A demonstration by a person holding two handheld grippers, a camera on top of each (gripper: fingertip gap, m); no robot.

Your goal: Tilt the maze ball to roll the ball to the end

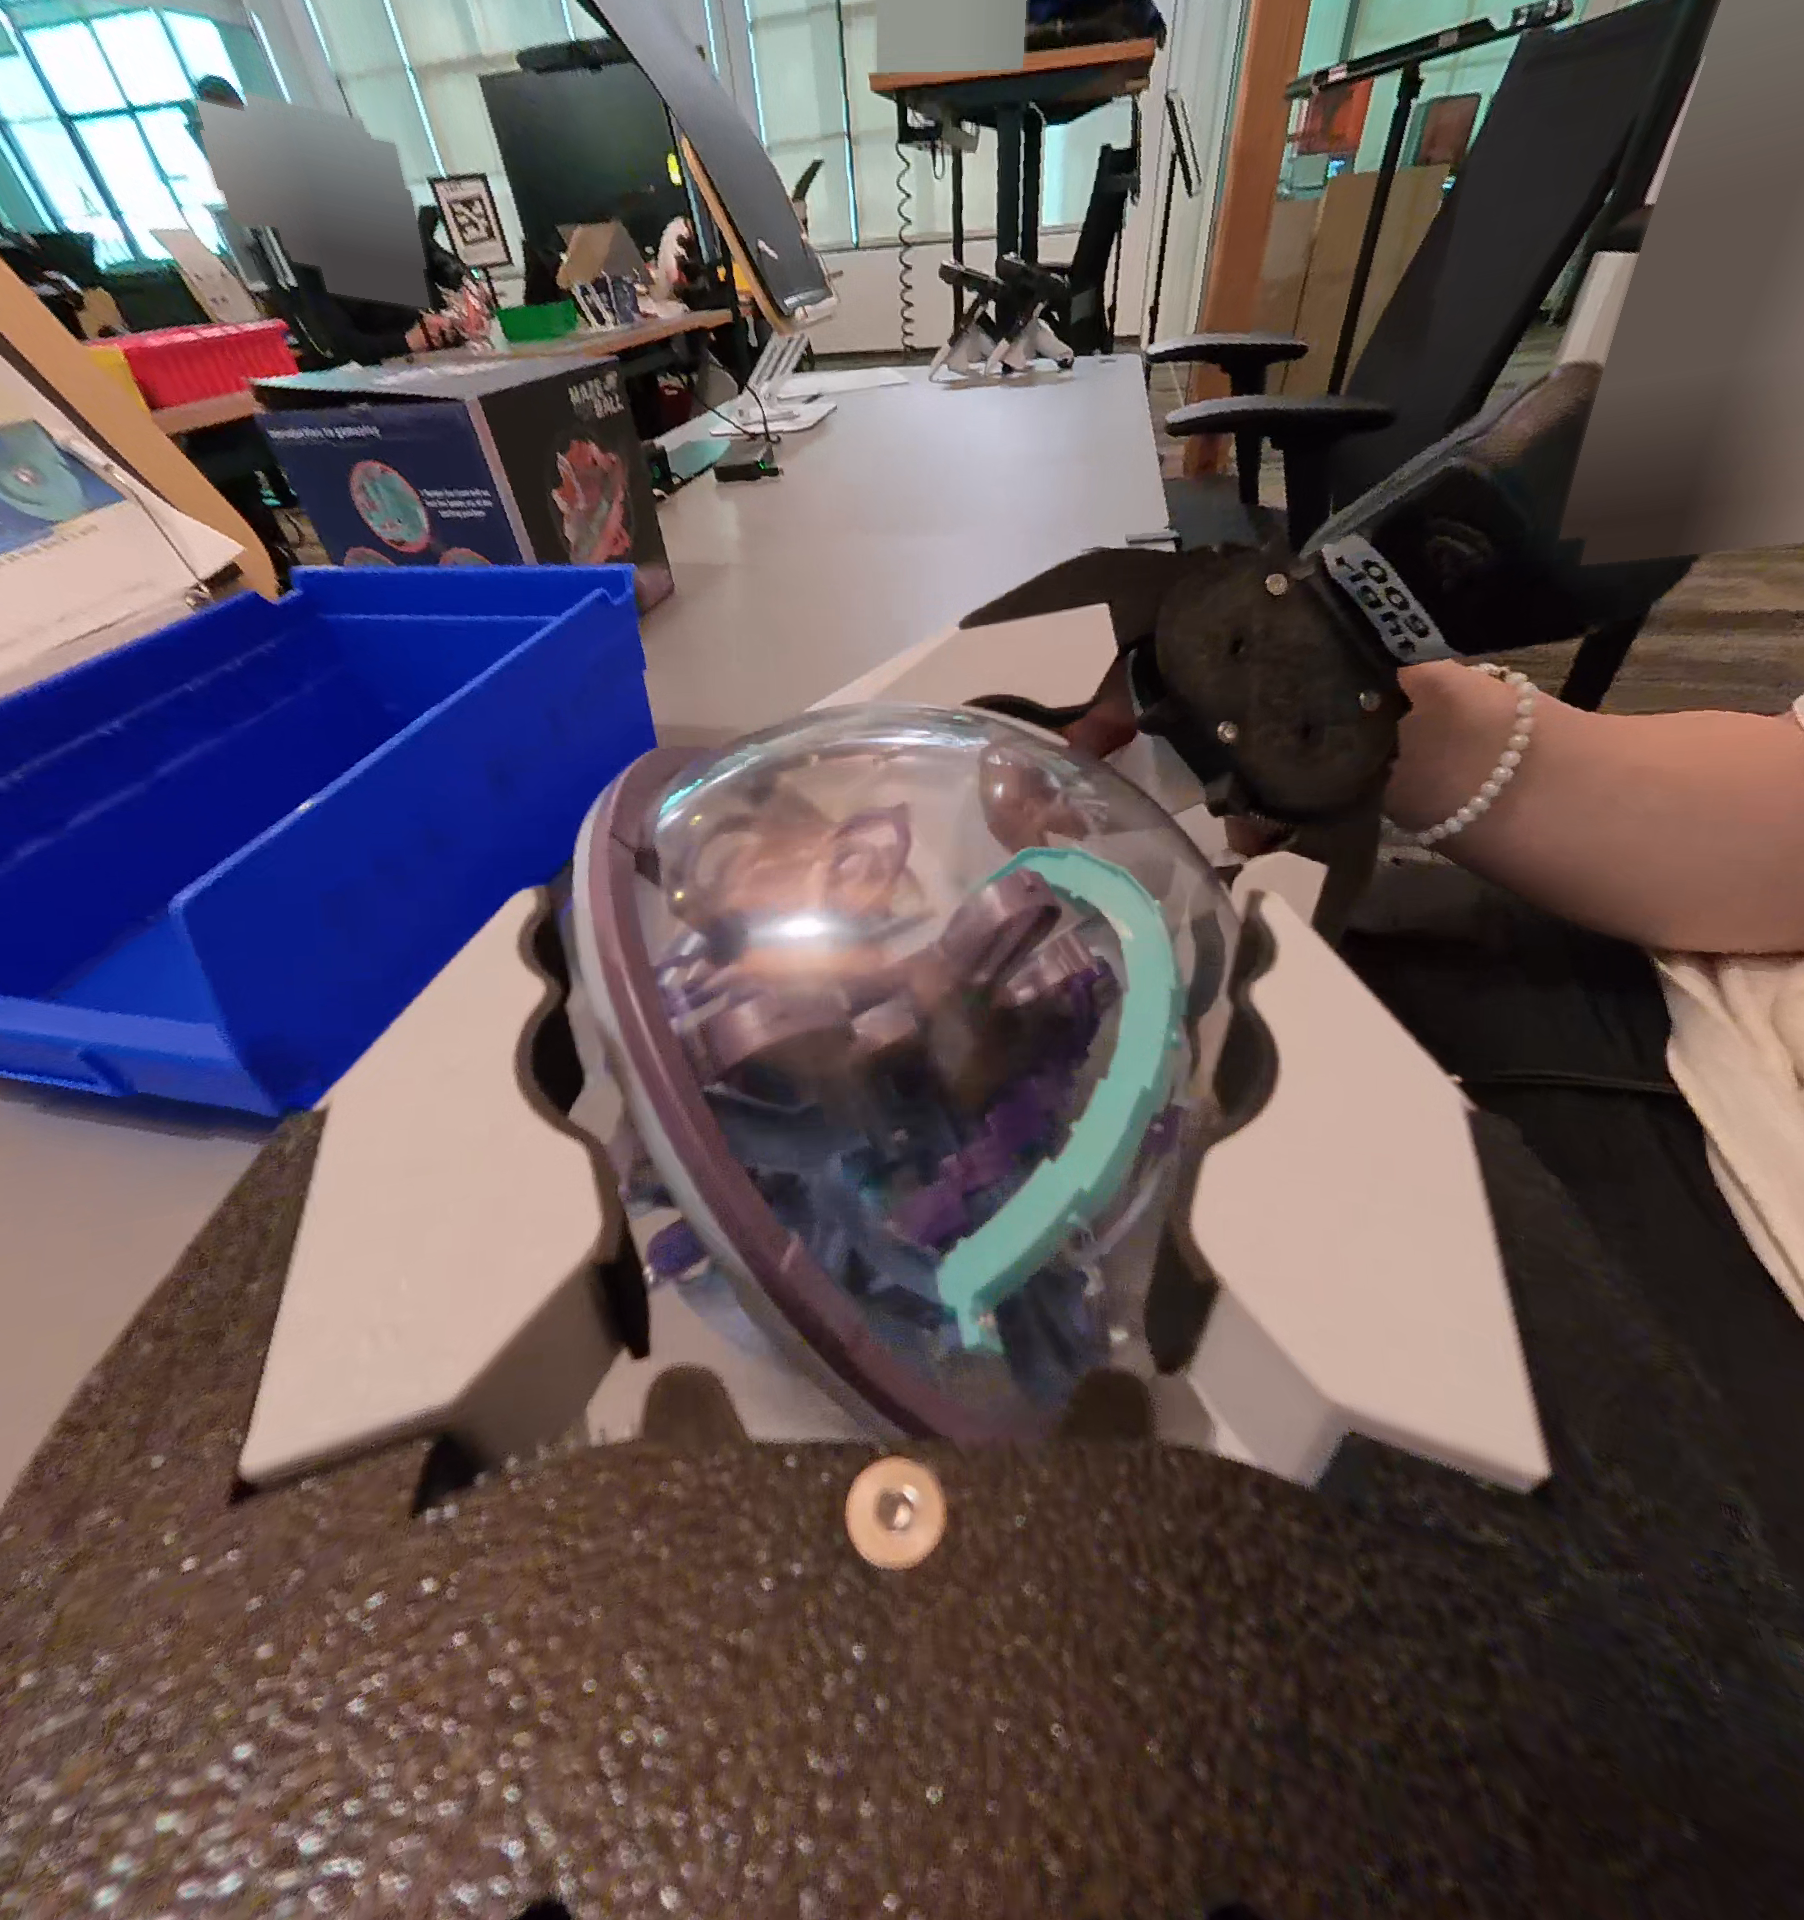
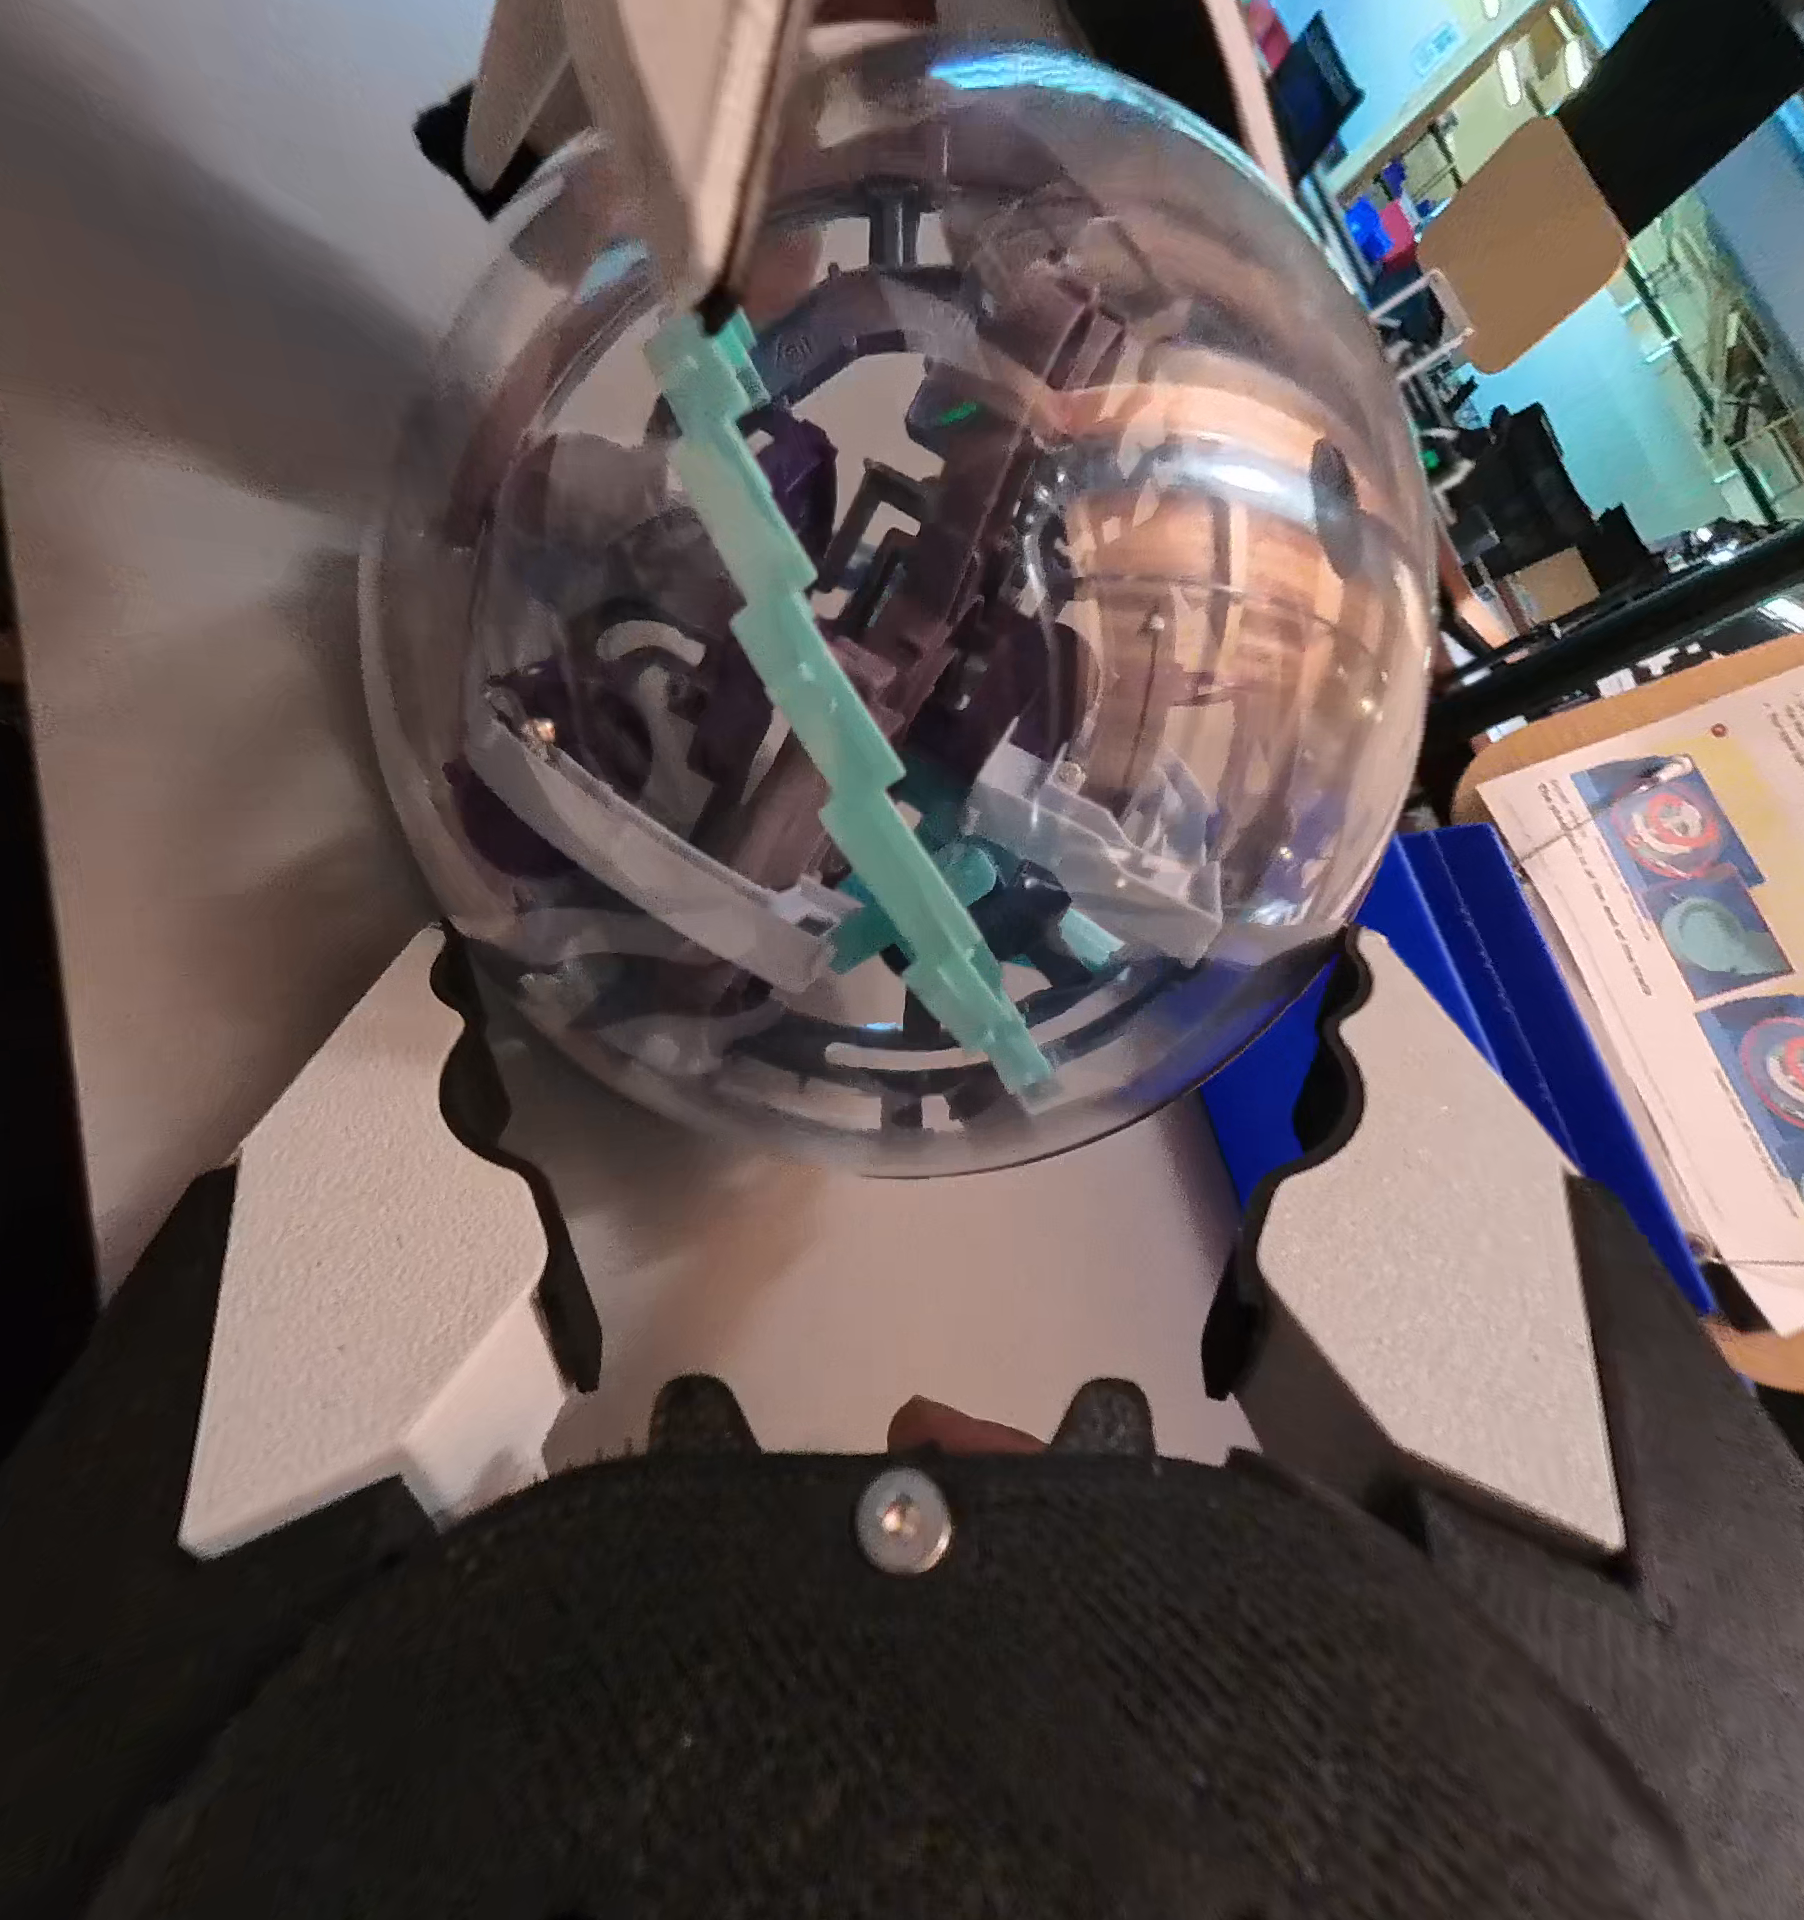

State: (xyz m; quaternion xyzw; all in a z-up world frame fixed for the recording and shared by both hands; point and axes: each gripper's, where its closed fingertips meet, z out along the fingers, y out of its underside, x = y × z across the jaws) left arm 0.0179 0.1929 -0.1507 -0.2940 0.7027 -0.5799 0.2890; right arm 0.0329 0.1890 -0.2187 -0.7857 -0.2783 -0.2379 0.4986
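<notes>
Spanning both views, pale grey tabletop (image 1: 877, 488) carries everything. Blue bin (image 1: 254, 810) sits on it left of the maze ball in the left wrist view, open top, inside bare. Dark printed box (image 1: 482, 468) stands behind the bin; printed instruction sheet (image 2: 1708, 935) on a brown board leans just beside the bin.

Maze ball (image 1: 877, 1039) is a clear sphere with a purple seam ring, up off the tabletop and cradled between both tools. Inside: purple and grey tracks, one teal curved track (image 1: 1106, 1081). A tiny silver ball (image 2: 539, 732) seems to sit on a grey ramp at the left inside, small and hard to confirm.

Left tool (image 1: 898, 935): wide-spread fingers (image 1: 430, 1122) hug the sphere on both sides, dark scalloped pads right against the shell, gripping it. Motion blur on the sphere.

Right tool (image 2: 893, 997): jaws wide, sphere sits at the fingertips (image 2: 358, 1091), scalloped pad edges meeting its lower curve on both sides; real pressure not clear. Left tool's finger shows over the top of the sphere in this view. A person's forearm with a bead bracelet (image 1: 1490, 758) holds the right tool.
</notes>
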